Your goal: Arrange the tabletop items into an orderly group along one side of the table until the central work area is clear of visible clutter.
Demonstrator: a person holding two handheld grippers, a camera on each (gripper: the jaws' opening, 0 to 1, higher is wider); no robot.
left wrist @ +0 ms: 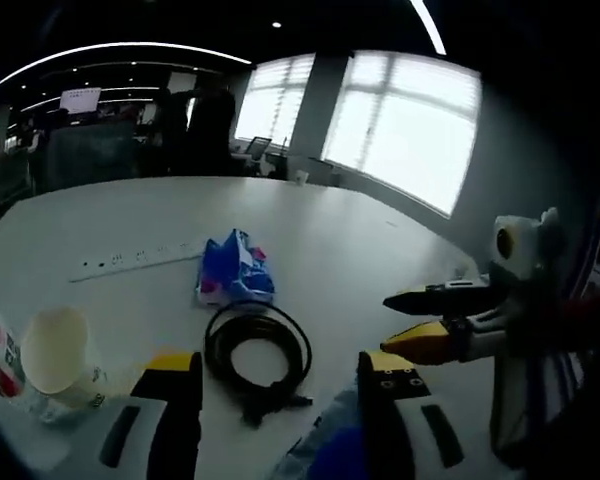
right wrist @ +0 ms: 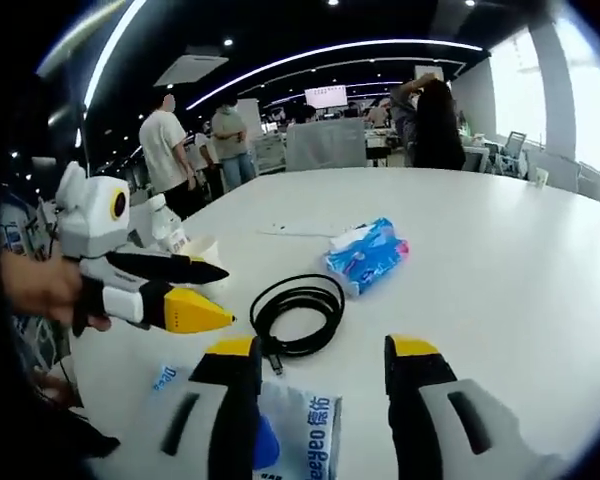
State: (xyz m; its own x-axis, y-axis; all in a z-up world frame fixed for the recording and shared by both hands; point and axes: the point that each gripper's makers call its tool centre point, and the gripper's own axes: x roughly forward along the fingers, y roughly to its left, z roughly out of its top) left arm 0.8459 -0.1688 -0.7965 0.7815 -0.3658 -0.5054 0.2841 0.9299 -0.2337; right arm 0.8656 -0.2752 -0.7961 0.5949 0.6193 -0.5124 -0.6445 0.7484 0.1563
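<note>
Clutter is sitting mid-table: we are seeing the coiled black cable (right wrist: 300, 312) at the centre, the blue tissue pack (right wrist: 368, 254) at its two o'clock, a paper cup (left wrist: 55, 348) at nine o'clock in the left gripper view. We are holding both claws released, the right gripper (right wrist: 323, 400) hovering over a blue-printed packet (right wrist: 302, 430), the left gripper (left wrist: 280, 395) near the cable. We are judging the best move: closing squarely across the packet, then sliding it edgeward.
</note>
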